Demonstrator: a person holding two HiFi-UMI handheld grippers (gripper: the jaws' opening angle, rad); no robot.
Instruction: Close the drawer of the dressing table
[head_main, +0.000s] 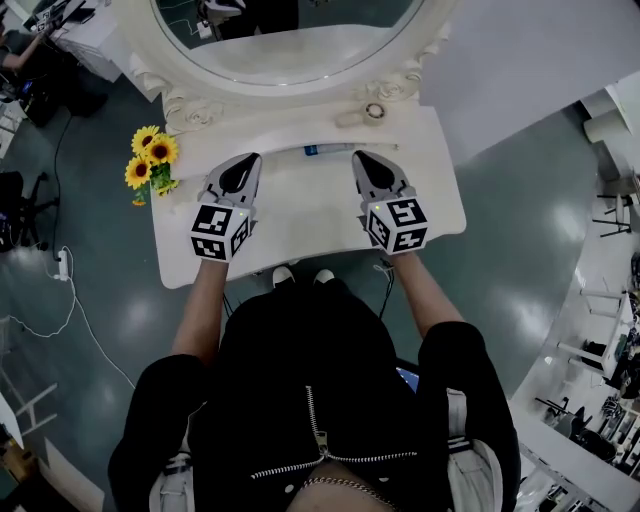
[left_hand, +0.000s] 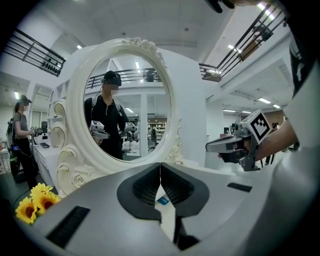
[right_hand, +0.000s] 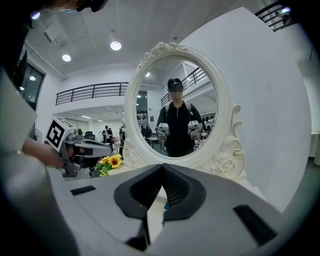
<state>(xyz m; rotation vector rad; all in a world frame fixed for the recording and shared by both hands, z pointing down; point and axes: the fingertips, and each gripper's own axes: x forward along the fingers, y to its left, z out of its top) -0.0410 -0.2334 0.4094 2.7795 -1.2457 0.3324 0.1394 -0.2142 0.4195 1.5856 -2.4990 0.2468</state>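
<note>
Big open hall, grey shiny floor. Person stands right at the table front, shoes just at its edge.

Left gripper (head_main: 243, 165) hangs over the left of the top, jaws pressed together, nothing in them. Right gripper (head_main: 365, 165) is the same on the right side: jaws together, empty. Both point toward the mirror, well apart from each other, and neither looks to be touching the top.

Table (head_main: 300, 225) is white, its top mostly bare. Tube (head_main: 328, 150) lies near the back, between the two jaw tips. Sunflowers (head_main: 150, 160) stand at the left back corner. Mirror (head_main: 290, 50) is an oval in a carved white frame, behind everything.

Drawer: no view shows it. Nothing sticks out past the front edge from above, so it is either already in or hidden under the top; cannot tell which.

Risks, as a judgement:
- Both grippers are above the top and the drawer front is below, so coming down could clip the table edge.
- Pushing with pressed-together tips could slip off the front or knob.
- A one-sided push could skew and jam the drawer.
- A hard shove shakes the table, so the tube rolls or the sunflowers tip.
</note>
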